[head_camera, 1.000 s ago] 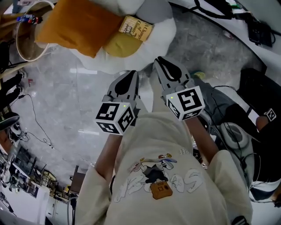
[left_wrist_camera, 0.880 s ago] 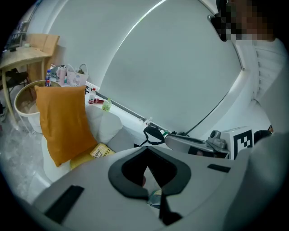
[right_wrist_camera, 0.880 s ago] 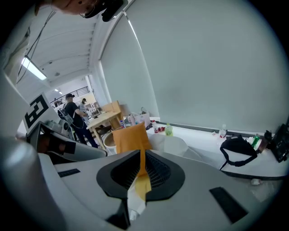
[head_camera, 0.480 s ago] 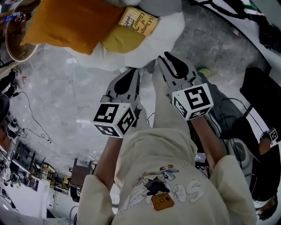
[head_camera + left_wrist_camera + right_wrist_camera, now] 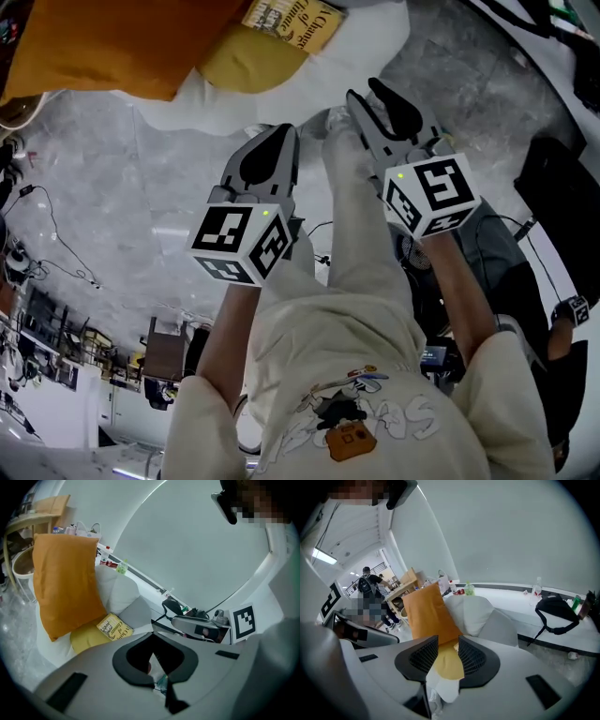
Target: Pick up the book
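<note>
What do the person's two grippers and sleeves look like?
Both the left gripper and right gripper have light grey shells, black textured fingers and a white cube with black square markers and a green light. The person wears a cream short-sleeved shirt with a cartoon print.

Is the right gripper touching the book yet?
Apart. In the head view, a stretch of white cushion shows between the right gripper and the book. Its jaws are opening with nothing between them.

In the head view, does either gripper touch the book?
No, the book rests on the yellow cushion, well ahead of the left gripper and the right gripper.
</note>
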Demonstrator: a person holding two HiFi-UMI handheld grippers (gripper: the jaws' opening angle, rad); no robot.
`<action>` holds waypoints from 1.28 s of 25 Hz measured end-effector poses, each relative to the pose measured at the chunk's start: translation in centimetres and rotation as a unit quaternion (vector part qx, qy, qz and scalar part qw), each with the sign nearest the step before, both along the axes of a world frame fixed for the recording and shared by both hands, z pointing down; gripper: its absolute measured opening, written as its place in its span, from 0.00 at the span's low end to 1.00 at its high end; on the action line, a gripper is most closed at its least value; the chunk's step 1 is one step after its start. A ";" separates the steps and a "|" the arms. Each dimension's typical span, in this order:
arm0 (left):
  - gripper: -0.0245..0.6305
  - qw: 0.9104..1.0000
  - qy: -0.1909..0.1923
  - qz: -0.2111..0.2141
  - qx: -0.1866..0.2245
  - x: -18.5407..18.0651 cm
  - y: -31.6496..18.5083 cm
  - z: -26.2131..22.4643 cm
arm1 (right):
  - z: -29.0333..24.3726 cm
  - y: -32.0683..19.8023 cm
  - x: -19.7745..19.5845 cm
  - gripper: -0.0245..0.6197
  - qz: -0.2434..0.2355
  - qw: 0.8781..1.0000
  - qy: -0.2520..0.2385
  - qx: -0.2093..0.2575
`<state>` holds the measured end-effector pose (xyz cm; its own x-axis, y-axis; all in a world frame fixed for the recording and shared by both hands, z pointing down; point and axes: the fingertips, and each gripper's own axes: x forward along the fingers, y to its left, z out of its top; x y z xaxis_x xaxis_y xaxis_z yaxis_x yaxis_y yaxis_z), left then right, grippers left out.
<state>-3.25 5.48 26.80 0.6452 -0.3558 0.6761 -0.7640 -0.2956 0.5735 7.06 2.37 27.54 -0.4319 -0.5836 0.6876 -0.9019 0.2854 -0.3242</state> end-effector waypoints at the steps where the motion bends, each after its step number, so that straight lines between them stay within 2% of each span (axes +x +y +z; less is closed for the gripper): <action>1: 0.04 1.000 0.000 0.001 -0.002 0.1 -0.1 0.6 | 0.6 -0.3 0.0 0.25 -0.002 1.000 0.000 -0.002; 13: 0.04 1.000 -0.007 0.002 -0.020 1.4 -1.4 7.6 | 8.8 -3.2 0.2 0.34 -0.037 0.999 -0.003 -0.024; 19: 0.04 0.999 -0.019 0.006 -0.037 1.9 -1.8 12.8 | 13.7 -4.1 0.6 0.40 -0.063 0.997 -0.004 -0.036; 27: 0.04 0.997 -0.039 -0.021 -0.063 2.7 -2.0 18.0 | 19.5 -4.1 2.3 0.44 -0.087 0.995 -0.002 -0.056; 32: 0.04 0.997 -0.044 -0.012 -0.058 3.5 -3.1 21.0 | 23.0 -4.6 2.7 0.46 -0.096 0.993 -0.003 -0.065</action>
